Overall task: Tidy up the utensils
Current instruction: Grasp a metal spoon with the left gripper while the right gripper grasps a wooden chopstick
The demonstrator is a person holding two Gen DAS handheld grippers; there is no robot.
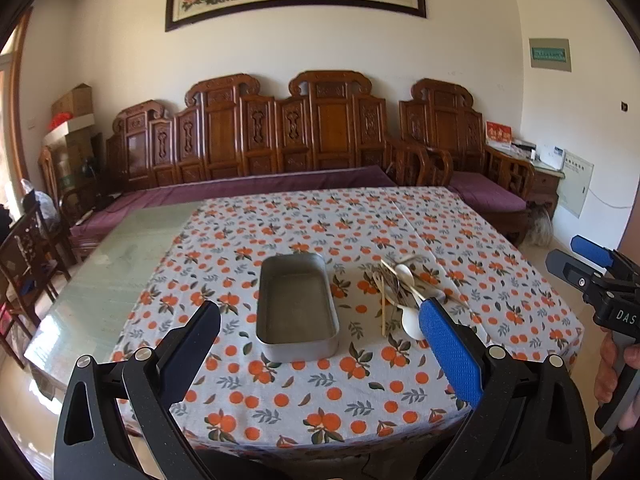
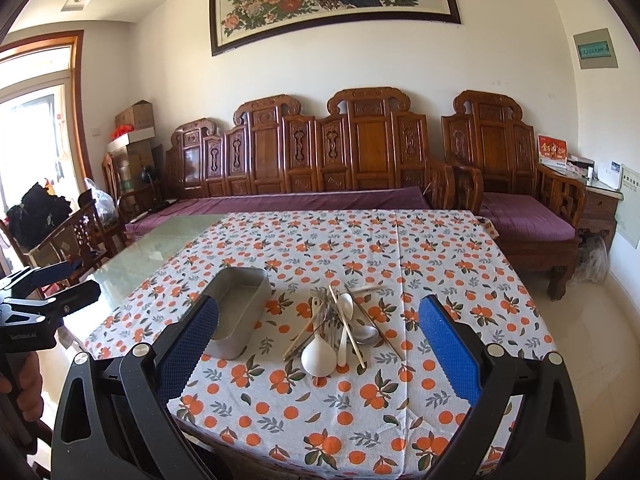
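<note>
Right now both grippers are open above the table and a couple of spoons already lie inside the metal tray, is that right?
Not quite: the metal tray holds nothing, as the left wrist view shows. The spoons lie in the utensil pile on the tablecloth beside it. The left gripper and right gripper are indeed open.

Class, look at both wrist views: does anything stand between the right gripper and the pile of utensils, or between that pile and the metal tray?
Nothing visible does. The open right gripper faces the pile of white spoons and wooden chopsticks directly, and only bare orange-print tablecloth separates the pile from the empty rectangular metal tray.
</note>
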